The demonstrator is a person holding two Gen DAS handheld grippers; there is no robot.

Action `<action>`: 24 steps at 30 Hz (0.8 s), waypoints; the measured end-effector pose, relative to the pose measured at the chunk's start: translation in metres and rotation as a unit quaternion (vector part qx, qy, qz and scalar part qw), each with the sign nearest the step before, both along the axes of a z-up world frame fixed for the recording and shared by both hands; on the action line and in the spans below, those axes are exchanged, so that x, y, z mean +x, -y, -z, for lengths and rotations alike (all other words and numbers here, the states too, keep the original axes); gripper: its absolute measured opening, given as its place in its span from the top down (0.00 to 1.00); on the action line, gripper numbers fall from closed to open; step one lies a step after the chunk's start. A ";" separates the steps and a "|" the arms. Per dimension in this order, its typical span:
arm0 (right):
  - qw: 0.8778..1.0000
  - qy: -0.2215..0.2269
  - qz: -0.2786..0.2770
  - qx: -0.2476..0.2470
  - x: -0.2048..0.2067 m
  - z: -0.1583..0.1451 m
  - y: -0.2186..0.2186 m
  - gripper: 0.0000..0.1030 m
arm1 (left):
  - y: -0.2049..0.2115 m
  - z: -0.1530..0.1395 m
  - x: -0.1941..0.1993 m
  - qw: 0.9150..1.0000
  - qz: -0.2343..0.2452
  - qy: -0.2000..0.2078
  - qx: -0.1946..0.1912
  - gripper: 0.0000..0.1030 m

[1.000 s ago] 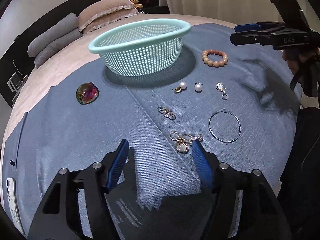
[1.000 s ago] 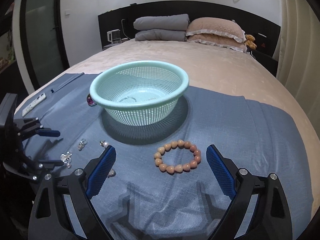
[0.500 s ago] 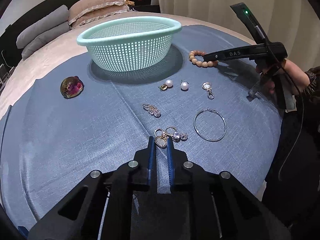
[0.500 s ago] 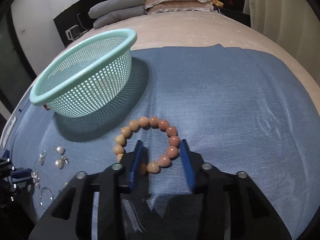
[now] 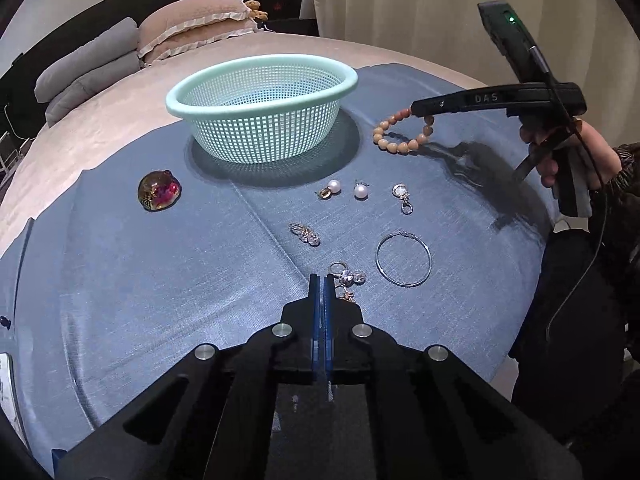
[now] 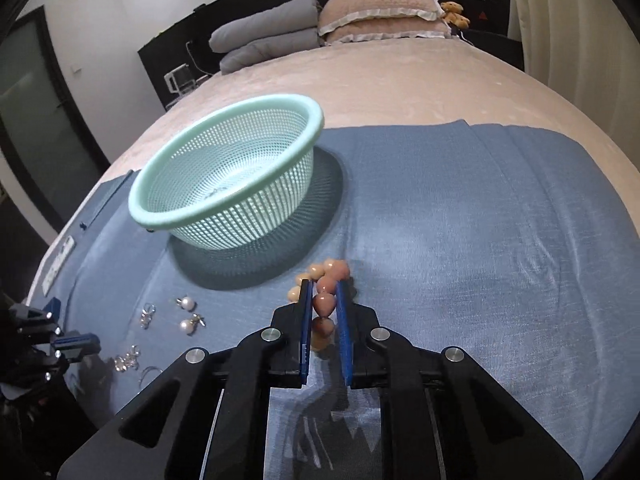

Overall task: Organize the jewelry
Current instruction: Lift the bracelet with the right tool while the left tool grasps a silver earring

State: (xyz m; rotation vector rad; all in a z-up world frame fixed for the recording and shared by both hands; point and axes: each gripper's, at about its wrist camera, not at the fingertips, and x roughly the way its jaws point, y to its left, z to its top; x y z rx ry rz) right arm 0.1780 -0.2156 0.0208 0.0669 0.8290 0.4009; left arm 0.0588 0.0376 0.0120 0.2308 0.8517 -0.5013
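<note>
A mint mesh basket (image 5: pixel 260 80) (image 6: pixel 224 152) stands on a blue cloth. My right gripper (image 6: pixel 323 285) is shut on a peach bead bracelet (image 6: pixel 325 285) and holds it lifted; the bracelet also shows hanging from that gripper in the left wrist view (image 5: pixel 402 145). My left gripper (image 5: pixel 323 277) is shut, its tips at a gold and crystal earring cluster (image 5: pixel 347 280); I cannot tell if it grips the cluster. Two pearl earrings (image 5: pixel 348 190), a small clasp charm (image 5: pixel 402 196), a crystal earring (image 5: pixel 306 234) and a thin hoop (image 5: pixel 404 258) lie on the cloth.
A round glass ornament with red inside (image 5: pixel 159 191) lies left of the basket. Pillows (image 5: pixel 192 24) and folded grey bedding (image 5: pixel 84 76) sit at the far end of the bed. The cloth's edge runs near me; a white remote (image 6: pixel 60 264) lies at the left.
My left gripper closed fully beside the earring cluster. My right gripper closed on the bead bracelet and lifted it off the cloth.
</note>
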 end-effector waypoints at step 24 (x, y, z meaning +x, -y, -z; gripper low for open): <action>0.997 0.055 -0.043 0.018 -0.022 -0.057 -0.009 0.89 | 0.004 0.020 0.002 0.999 0.014 -0.037 0.021 0.87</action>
